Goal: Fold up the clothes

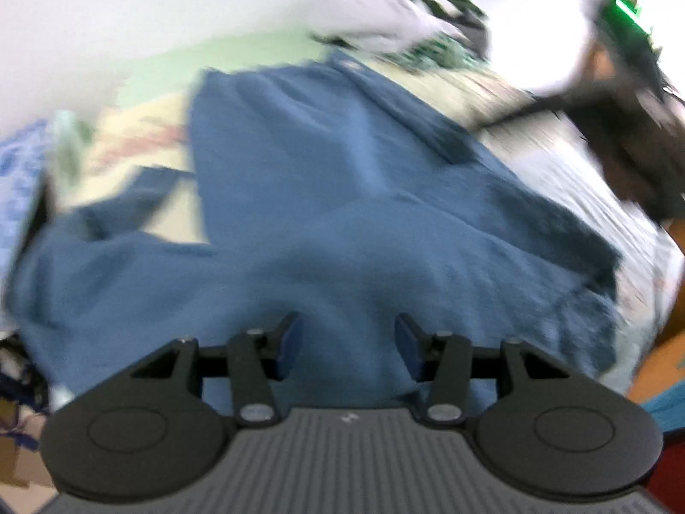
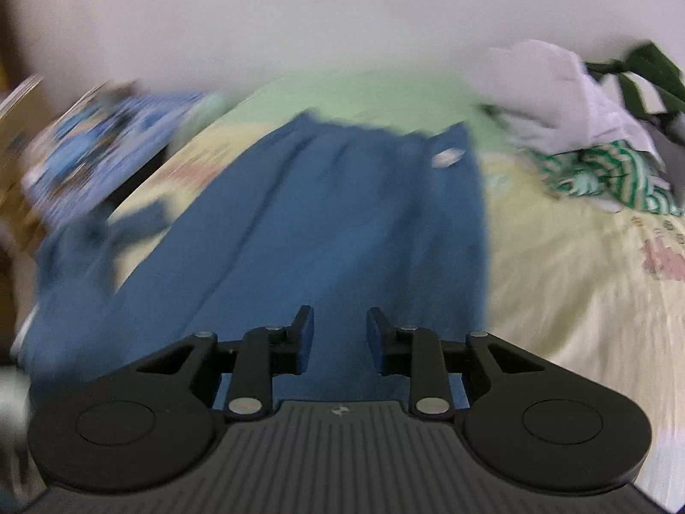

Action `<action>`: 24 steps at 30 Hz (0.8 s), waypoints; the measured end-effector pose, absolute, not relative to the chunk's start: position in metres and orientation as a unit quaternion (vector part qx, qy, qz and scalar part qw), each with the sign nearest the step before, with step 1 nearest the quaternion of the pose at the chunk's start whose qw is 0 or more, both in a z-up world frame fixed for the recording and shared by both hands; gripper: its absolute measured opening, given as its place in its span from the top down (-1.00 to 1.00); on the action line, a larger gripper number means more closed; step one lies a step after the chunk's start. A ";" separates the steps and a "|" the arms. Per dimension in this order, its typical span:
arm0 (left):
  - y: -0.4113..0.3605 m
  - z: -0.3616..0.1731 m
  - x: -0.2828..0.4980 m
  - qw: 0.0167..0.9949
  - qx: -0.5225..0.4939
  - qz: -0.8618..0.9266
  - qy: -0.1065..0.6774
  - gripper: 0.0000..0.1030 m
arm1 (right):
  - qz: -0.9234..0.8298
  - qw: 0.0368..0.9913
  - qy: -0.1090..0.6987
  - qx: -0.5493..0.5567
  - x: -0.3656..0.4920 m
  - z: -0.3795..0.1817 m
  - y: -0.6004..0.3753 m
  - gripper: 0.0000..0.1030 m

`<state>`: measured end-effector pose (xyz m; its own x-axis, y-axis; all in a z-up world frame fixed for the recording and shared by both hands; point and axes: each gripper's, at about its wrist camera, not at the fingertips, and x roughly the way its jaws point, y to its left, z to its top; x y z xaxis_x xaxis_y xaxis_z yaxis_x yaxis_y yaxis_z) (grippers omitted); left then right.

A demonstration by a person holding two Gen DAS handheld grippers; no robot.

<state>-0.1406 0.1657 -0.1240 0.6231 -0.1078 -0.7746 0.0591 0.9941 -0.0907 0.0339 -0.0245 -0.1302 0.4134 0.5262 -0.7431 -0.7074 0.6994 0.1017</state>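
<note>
Although motion blur softens both wrist views, the blue garment point(image 2: 325, 222) reads clearly as a matte, woven cloth with long lengthwise creases, and it serves here as the reference landmark. It lies spread flat on a pale yellow printed bedsheet point(image 2: 569, 274), with a small white label point(image 2: 447, 158) near its far right corner and a narrow sleeve-like strip trailing off its left edge. The left gripper point(image 1: 347, 345) hangs above the near part of the garment with its jaws parted to a moderate gap; nothing sits between the blue-faced pads, and the cloth lies below them. The right gripper point(image 2: 339, 338) also hangs over the near part of the garment, its jaws parted more narrowly and likewise empty. Both gripper bodies are black moulded plastic with a ribbed grey deck and round pivot discs. Beyond the far right of the garment sits a heap of crumpled white cloth point(image 2: 552, 94), with a green-and-white striped piece point(image 2: 608, 175) just below it. To the far left of the garment lies a blue patterned fabric point(image 2: 98, 150). A pale green band of sheet point(image 2: 364, 94) borders the garment's far edge.
</note>
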 end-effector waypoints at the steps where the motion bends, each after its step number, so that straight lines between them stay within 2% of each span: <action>1: 0.175 -0.119 -0.144 0.903 -0.029 -0.029 0.428 0.03 | 0.389 0.824 0.391 -0.131 0.017 -0.133 -0.024 0.44; 3: 0.196 -0.108 -0.154 0.905 -0.038 0.007 0.425 0.02 | 0.433 0.805 0.370 -0.164 -0.019 -0.137 -0.018 0.42; 7: 0.234 -0.103 -0.173 0.894 -0.084 0.076 0.435 0.01 | 0.526 0.760 0.314 -0.216 -0.073 -0.147 0.009 0.27; 9: 0.244 -0.102 -0.179 0.887 -0.099 0.110 0.438 0.01 | 0.562 0.741 0.284 -0.234 -0.089 -0.154 0.030 0.27; 17: 0.232 -0.101 -0.200 0.880 -0.091 0.143 0.443 0.01 | 0.603 0.710 0.190 -0.310 -0.118 -0.181 0.093 0.23; 18: 0.229 -0.103 -0.204 0.880 -0.081 0.141 0.447 0.01 | 0.604 0.708 0.188 -0.314 -0.117 -0.184 0.096 0.27; 21: 0.218 -0.106 -0.213 0.878 -0.048 0.127 0.459 0.01 | 0.612 0.710 0.234 -0.259 -0.100 -0.173 0.093 0.91; 24: 0.202 -0.111 -0.210 0.883 0.011 0.101 0.459 -0.08 | 0.605 0.716 0.299 -0.177 -0.071 -0.165 0.086 0.91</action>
